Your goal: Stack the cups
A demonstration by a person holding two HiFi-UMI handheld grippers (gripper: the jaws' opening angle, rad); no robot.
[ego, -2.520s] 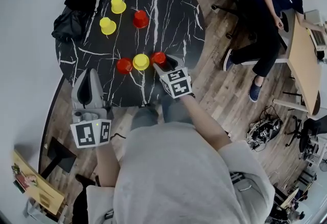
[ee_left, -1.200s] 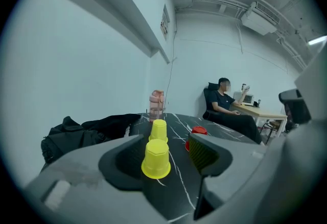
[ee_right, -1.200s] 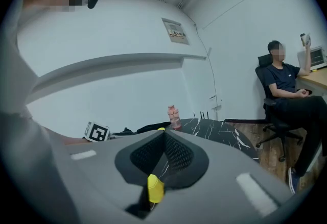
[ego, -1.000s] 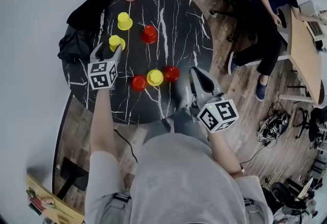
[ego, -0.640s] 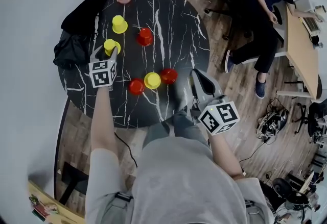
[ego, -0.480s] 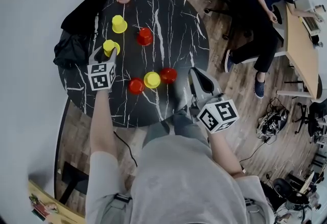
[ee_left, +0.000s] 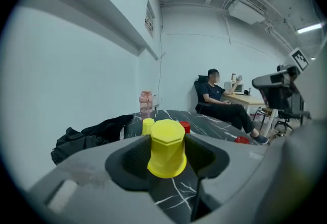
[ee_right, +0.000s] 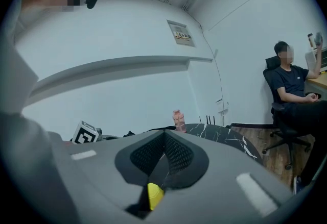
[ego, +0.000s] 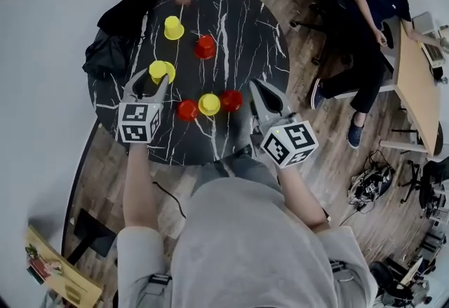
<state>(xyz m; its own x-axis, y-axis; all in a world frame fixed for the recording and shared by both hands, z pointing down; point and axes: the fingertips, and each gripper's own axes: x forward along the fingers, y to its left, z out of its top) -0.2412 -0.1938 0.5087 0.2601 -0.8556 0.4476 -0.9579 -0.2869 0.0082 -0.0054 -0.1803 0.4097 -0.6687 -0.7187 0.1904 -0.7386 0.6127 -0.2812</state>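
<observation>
- The right claw [ego: 255,88] is shut tight with nothing in it. Keep it back, away from the cups.
- The left claw [ego: 149,82] squeezes the held yellow cup [ego: 161,71], upside down, up off the black surface [ego: 242,26]. Keep the cup straight.
- Near it stand the near red cup [ego: 186,110], the middle yellow cup [ego: 209,104] and the other red cup [ego: 231,99] in a row. Come down slowly and right over the top.
- Farther off wait the far red cup [ego: 205,46] and the far yellow cup [ego: 172,27].
</observation>
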